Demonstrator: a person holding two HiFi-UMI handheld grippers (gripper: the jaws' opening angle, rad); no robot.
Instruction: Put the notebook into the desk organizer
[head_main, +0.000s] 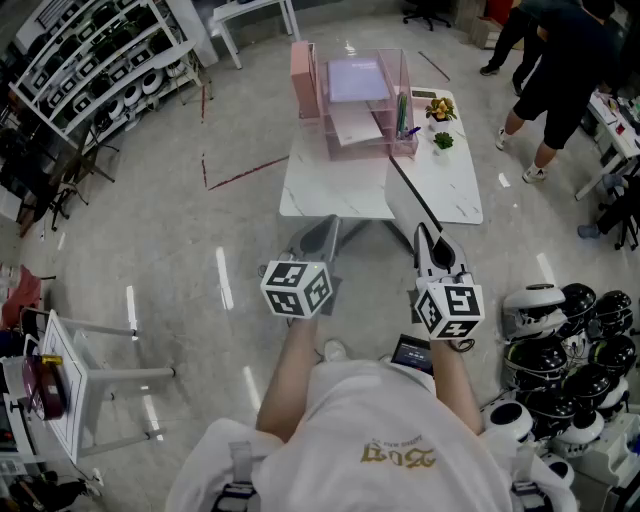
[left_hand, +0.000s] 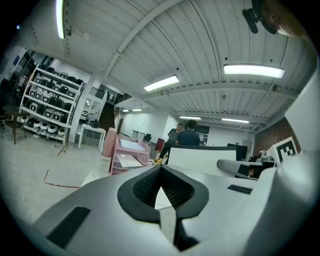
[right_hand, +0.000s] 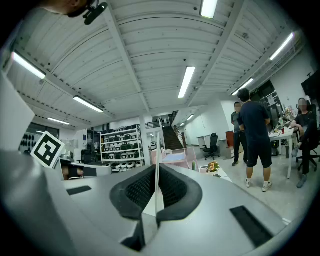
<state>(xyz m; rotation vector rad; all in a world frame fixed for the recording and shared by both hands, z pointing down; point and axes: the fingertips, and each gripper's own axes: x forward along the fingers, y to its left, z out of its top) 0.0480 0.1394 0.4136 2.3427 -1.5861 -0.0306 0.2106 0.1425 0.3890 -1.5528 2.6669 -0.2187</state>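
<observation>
a: why were the tools carried like that?

b: at lower centre, the left tool was closed on nothing, probably kept free to steady things later. right of it, the right tool was clamped on one end of the notebook. the notebook stood on edge, so i'd guess it could slide into a slot like a card. it was still well short of the pink desk organizer, which stood at upper centre on the far end of the white surface.

a: anything in the way?

b: the shelving at upper left was far off. small potted plants sat just right of the organizer, near the approach. the people at upper right and the helmets at lower right stood clear.
</observation>
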